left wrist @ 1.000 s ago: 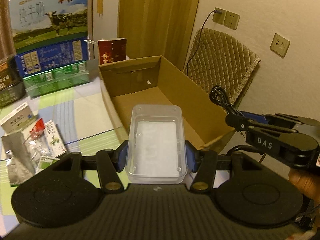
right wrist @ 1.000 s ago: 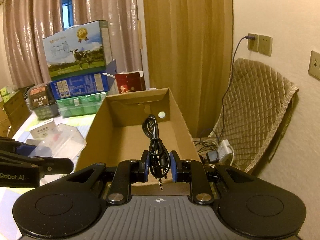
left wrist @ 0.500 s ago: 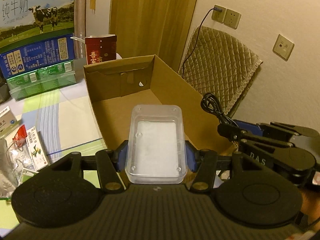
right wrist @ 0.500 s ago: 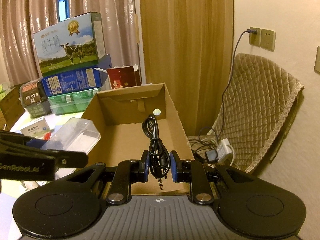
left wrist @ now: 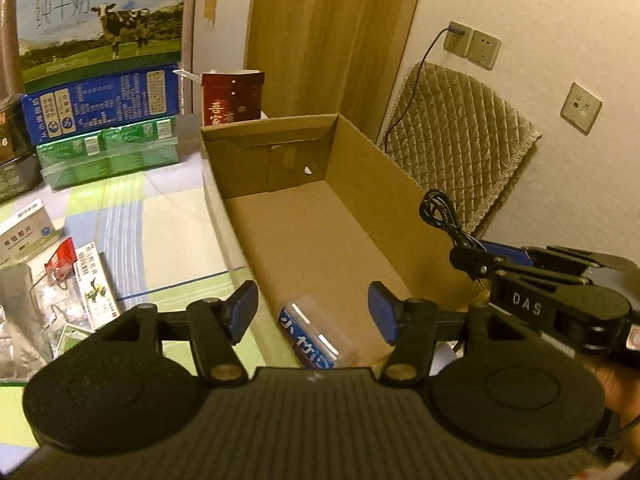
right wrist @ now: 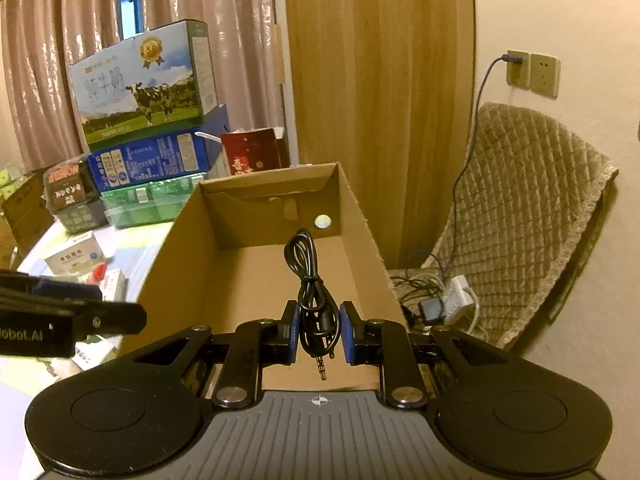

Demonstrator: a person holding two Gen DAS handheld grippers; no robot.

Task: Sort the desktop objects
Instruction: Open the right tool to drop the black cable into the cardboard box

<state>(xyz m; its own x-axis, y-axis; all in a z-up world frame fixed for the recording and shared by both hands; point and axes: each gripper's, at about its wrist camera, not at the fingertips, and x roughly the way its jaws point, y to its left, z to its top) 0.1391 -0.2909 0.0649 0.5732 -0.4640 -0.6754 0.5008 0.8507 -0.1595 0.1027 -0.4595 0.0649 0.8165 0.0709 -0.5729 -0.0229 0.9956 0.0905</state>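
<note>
The clear plastic lidded container [left wrist: 314,330] has dropped from the left tool [left wrist: 312,312], whose jaws have just been opening, into the brown cardboard box's [left wrist: 400,184] near end. The right tool [right wrist: 319,330] pinches the coiled black audio cable [right wrist: 306,276]; lower it inside before releasing.

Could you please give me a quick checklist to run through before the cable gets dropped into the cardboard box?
1. Right gripper shut on the black audio cable: ok, the coil stands up between the pads and the plug hangs below.
2. Left gripper free of its load: ok, its jaws have just been opening and nothing is between them.
3. Clear plastic box inside the cardboard box: ok, it lies at the near end.
4. Free floor left in the cardboard box: ok, the far part is bare.
5. Cable above the opening: cannot tell; it shows near the right wall.
6. Left gripper clear of the drop path: cannot tell.
</note>
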